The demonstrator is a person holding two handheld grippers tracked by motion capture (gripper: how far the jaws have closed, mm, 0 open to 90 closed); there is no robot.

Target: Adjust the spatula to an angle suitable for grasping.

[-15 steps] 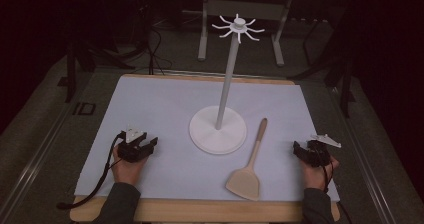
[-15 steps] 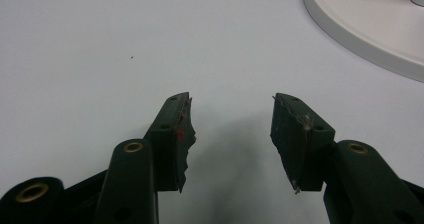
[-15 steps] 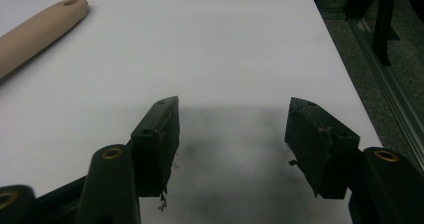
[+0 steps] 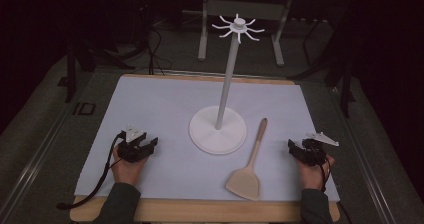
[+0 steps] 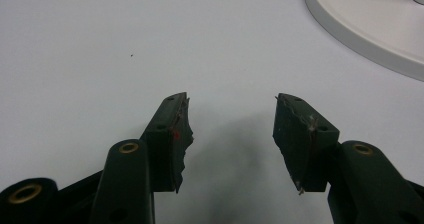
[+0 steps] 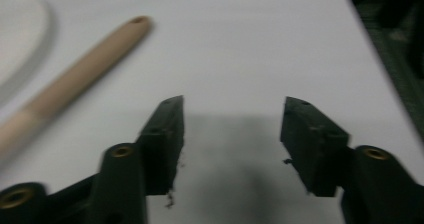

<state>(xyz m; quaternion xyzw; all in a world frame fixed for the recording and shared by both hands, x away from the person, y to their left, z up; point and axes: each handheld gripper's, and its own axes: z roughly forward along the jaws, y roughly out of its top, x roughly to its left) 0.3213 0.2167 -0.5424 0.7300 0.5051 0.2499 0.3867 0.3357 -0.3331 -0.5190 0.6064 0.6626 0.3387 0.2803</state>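
Your left tongs [image 4: 145, 145] and right tongs [image 4: 296, 149]: both wide open, empty, low over the bench [image 4: 165, 104]. Spatula [image 4: 248, 166]: flat between stand [image 4: 218, 129] and right tongs, apart from both.

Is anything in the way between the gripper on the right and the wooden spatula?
No, nothing visible. The right gripper sits open just right of the spatula, with bare white mat between them. The white stand is on the spatula's far side.
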